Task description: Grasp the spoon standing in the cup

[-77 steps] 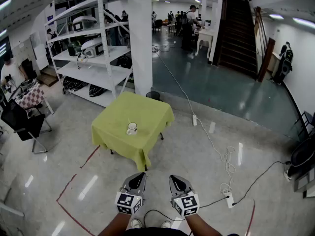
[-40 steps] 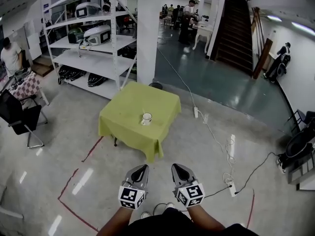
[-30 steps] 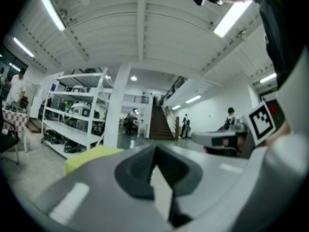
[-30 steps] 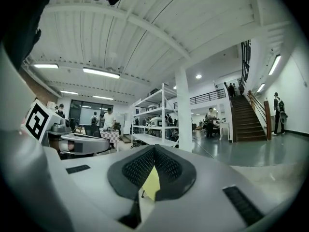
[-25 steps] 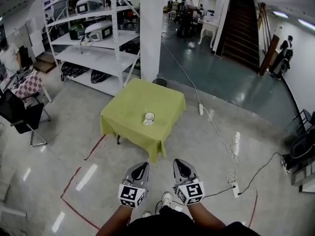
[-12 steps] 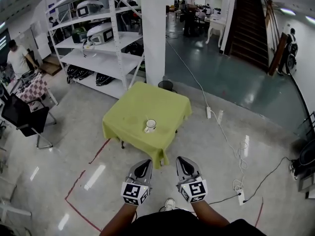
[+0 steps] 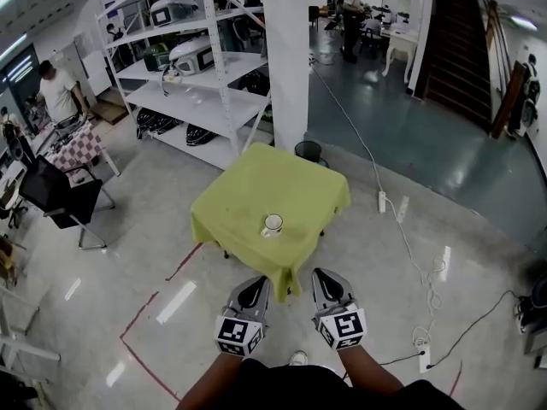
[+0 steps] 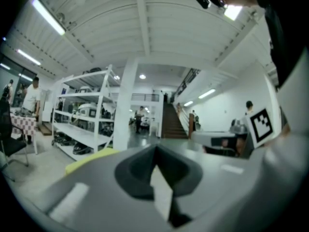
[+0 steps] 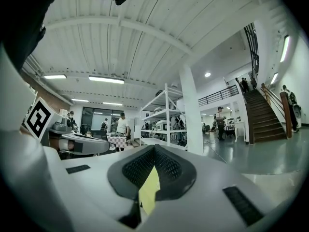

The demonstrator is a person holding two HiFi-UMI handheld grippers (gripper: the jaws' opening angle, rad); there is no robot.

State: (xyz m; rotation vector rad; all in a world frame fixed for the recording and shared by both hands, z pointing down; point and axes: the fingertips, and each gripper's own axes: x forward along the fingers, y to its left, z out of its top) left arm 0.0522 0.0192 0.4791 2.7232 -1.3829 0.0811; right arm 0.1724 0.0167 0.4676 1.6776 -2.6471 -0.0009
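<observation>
Cup (image 7: pixel 273 224) stands mid tabletop (image 7: pixel 239 203), well ahead; its spoon, too small to see, is probably light, stiff, slippery; pinch its upper handle; left gripper (image 7: pixel 255 287) and right gripper (image 7: pixel 325 278) are pressed together, empty
</observation>
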